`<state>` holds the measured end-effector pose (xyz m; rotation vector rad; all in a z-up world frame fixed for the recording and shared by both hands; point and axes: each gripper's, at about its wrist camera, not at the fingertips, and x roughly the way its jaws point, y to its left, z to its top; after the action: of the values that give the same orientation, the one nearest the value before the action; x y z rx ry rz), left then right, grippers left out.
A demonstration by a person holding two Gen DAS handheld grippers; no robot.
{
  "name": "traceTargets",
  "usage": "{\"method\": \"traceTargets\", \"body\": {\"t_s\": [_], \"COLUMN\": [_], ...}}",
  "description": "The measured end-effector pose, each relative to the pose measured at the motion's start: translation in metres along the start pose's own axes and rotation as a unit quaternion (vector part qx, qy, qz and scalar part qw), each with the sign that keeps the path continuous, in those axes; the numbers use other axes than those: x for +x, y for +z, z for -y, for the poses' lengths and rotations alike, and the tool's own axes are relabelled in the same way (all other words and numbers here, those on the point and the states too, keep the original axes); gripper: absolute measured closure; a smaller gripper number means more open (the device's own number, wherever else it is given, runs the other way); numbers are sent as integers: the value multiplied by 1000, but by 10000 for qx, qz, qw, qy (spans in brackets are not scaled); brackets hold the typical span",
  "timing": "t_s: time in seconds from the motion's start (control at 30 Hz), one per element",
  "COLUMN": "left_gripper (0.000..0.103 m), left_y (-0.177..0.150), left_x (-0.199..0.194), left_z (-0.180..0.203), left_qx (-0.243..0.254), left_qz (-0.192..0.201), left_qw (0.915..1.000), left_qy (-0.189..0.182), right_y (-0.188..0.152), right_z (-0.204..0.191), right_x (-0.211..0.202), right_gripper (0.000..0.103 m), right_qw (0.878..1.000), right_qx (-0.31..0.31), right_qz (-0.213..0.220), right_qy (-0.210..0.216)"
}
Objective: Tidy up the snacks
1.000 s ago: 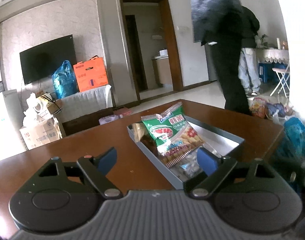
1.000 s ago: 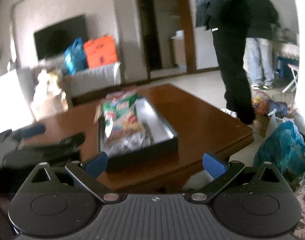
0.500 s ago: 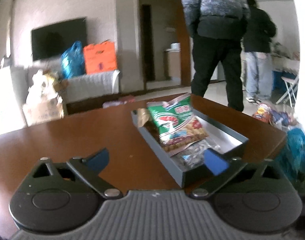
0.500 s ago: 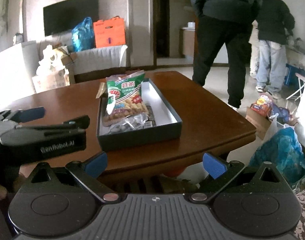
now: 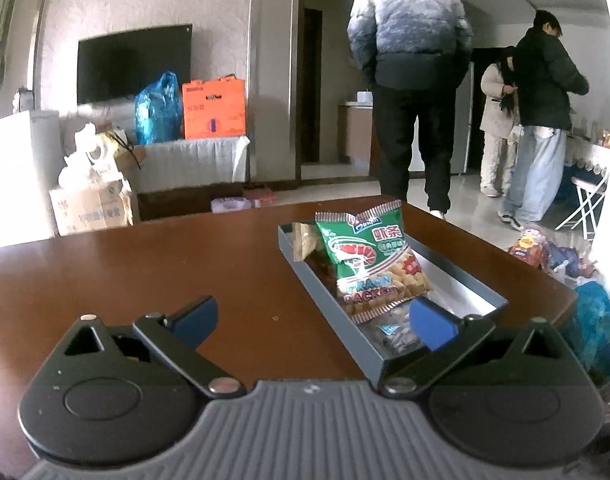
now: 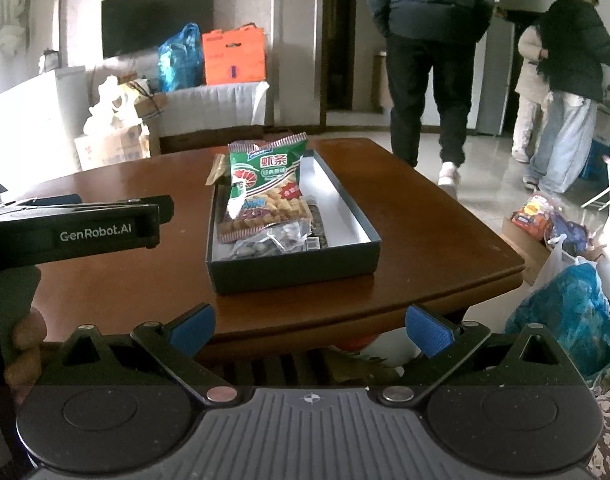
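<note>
On the brown table (image 6: 425, 220), going left to right in the right wrist view, the left tongs (image 6: 117, 206) come first, reaching in from the edge with nothing between their tips; their jaws have just been opening and now stand wide apart. Next is a dark open box (image 6: 297, 268), set lengthwise away from the camera. Along its left side lie the snacks: a green prawn cracker bag (image 6: 265, 184) propped on the far end, a clear packet of dark pieces (image 6: 273, 240) nearer (its contents are too small to tell), and a brownish wrapper (image 6: 217, 168) poking over the far left rim. The box's right half shows a bare pale floor. Right tongs (image 6: 309, 330) hang at the table's near edge, jaws spread and empty. Beyond the table's right side stand three people (image 6: 429, 40), backs turned.
</note>
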<state>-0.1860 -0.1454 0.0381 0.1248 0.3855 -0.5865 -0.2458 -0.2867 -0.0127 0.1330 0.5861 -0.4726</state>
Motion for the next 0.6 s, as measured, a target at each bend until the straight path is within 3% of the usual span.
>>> {"method": "traceTargets", "body": {"t_s": [0.2, 0.6], "left_gripper": [0, 0], "left_y": [-2, -2], "left_x": [2, -4], "left_z": [13, 13], "left_qx": [373, 303], "left_qz": [107, 268], "left_qw": [9981, 9990], "left_qy": [473, 180], "right_y": [1, 1], "right_z": [0, 0], "right_x": [-1, 1], "right_gripper": [0, 0], "right_qw": [10000, 9999], "right_qx": [-20, -57], "right_qz": [-20, -77], "right_qy": [27, 44]}}
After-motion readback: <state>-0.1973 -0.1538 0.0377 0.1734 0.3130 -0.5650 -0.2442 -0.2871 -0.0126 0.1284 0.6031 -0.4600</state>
